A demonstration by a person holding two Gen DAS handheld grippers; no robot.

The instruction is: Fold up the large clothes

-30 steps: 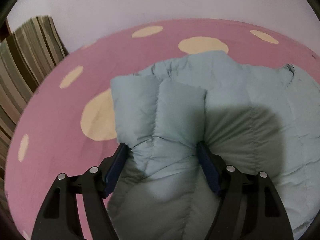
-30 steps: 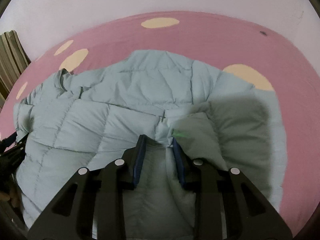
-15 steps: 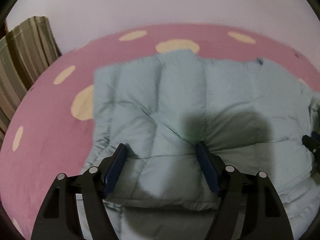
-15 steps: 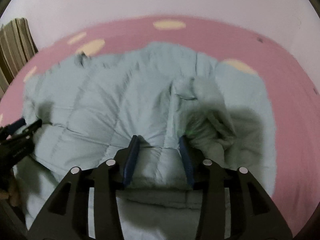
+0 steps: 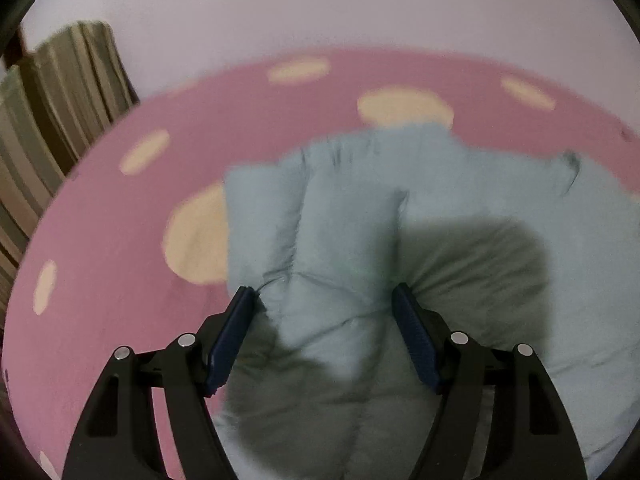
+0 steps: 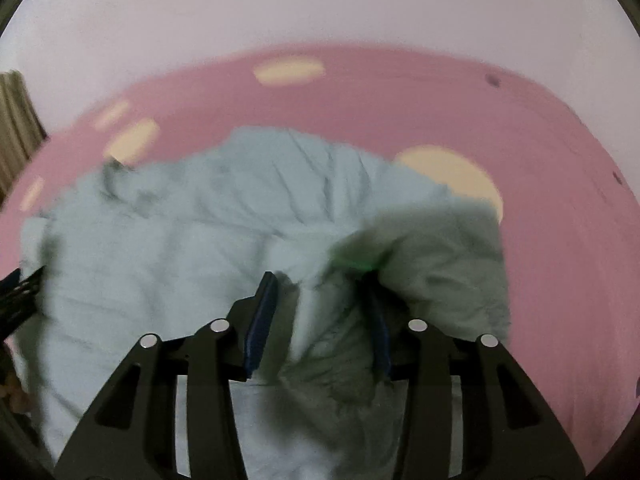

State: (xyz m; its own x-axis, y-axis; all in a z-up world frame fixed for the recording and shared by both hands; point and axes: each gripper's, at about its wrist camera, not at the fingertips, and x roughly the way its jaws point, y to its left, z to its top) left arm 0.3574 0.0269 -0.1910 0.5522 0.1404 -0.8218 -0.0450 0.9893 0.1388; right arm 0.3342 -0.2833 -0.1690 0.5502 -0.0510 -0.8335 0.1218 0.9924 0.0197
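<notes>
A pale blue-green quilted down jacket (image 5: 460, 208) lies on a pink bedsheet with cream dots (image 5: 120, 288). In the left wrist view, my left gripper (image 5: 326, 300) has its jaws wide apart with a puffy fold of the jacket bulging between them. In the right wrist view, the jacket (image 6: 192, 240) spreads to the left. My right gripper (image 6: 320, 284) has its jaws apart with a bunched part of the jacket between them. The left gripper's tip (image 6: 20, 292) shows at the left edge. Both views are blurred by motion.
A striped curtain (image 5: 52, 120) hangs at the far left. A plain pale wall (image 5: 320, 8) stands behind the bed. The pink sheet (image 6: 560, 240) is bare to the right of the jacket.
Half a second ago the jacket lay flatter under both grippers. Now it is bunched up between the jaws of each. The right gripper's jaws have spread wider.
</notes>
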